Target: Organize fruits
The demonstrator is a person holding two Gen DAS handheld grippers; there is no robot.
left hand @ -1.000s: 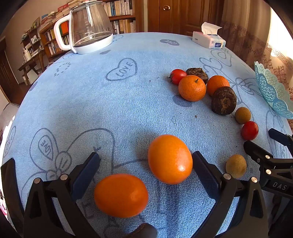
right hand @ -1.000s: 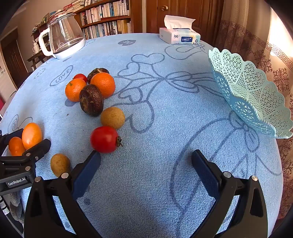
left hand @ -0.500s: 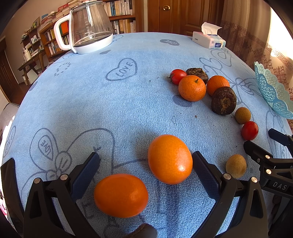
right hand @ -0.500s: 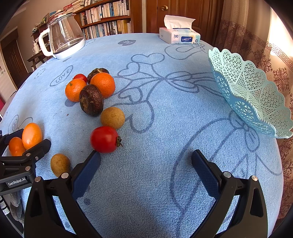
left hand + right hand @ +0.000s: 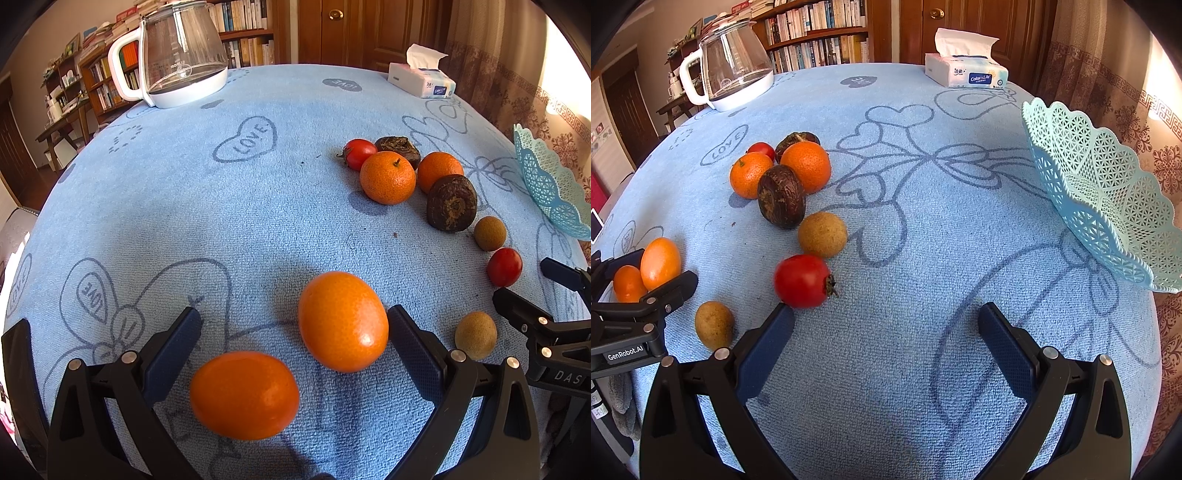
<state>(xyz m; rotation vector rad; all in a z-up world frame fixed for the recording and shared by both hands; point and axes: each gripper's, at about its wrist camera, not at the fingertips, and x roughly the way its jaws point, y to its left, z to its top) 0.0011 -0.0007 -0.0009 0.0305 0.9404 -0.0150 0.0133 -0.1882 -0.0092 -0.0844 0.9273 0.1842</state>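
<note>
Your left gripper [image 5: 293,339] has its fingers spread wide, nothing held; two smooth orange kumquats sit between them on the blue desk [image 5: 221,206], the near kumquat [image 5: 243,394] lower left, the far kumquat [image 5: 342,320] just beside the right finger. Both are probably light and firm but thin-skinned with slick peel, so pinch each across its short middle, gently. Your right gripper [image 5: 885,341] is also spread, empty, its left finger almost at a glossy red tomato [image 5: 802,280]; that one's likely soft, squeeze lightly. Farther left sit brown round fruits, tangerines and dark wrinkled fruit. The lacy basket [image 5: 1108,192] is far right, empty.
</note>
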